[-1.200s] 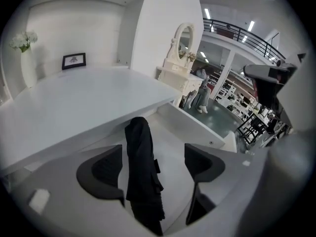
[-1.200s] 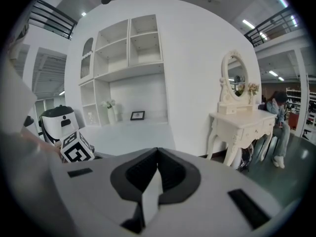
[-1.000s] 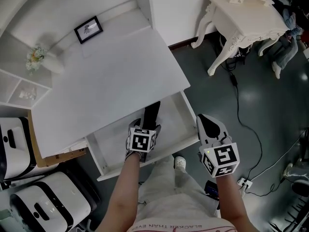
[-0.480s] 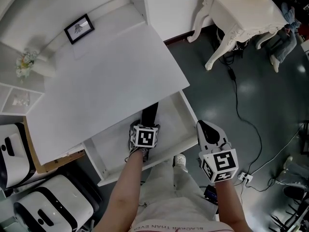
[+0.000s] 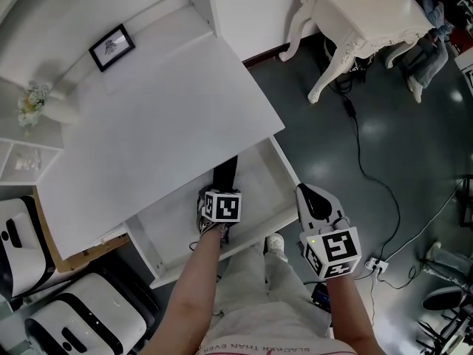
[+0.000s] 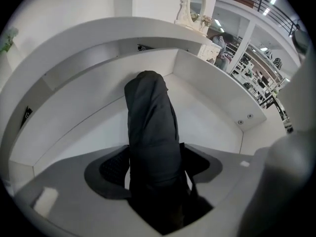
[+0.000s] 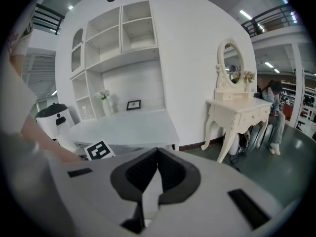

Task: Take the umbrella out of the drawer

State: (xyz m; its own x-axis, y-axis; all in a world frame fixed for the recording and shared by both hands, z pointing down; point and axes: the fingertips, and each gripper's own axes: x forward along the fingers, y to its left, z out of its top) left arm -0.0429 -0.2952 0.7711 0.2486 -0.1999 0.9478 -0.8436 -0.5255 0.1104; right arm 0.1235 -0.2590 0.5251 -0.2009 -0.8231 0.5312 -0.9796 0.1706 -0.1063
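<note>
White desk top (image 5: 148,132) overhangs the open drawer (image 5: 259,180), on whose floor the folded black umbrella (image 6: 148,127) is laid front to back. It is straddled by the left gripper (image 6: 155,164), whose jaws are closing around it, though no firm press is seen yet. The squeeze should be finished squarely before any lift, and the far end should be drawn clear of the desk edge. The right gripper (image 7: 157,154) is held clenched and empty beside the drawer.

The black folded fabric umbrella (image 5: 225,172) runs under the white tabletop (image 5: 162,124) toward 12 o'clock. Its 6 o'clock end is hidden beneath the left gripper (image 5: 222,198), whose jaws are closing with the umbrella between them.
</note>
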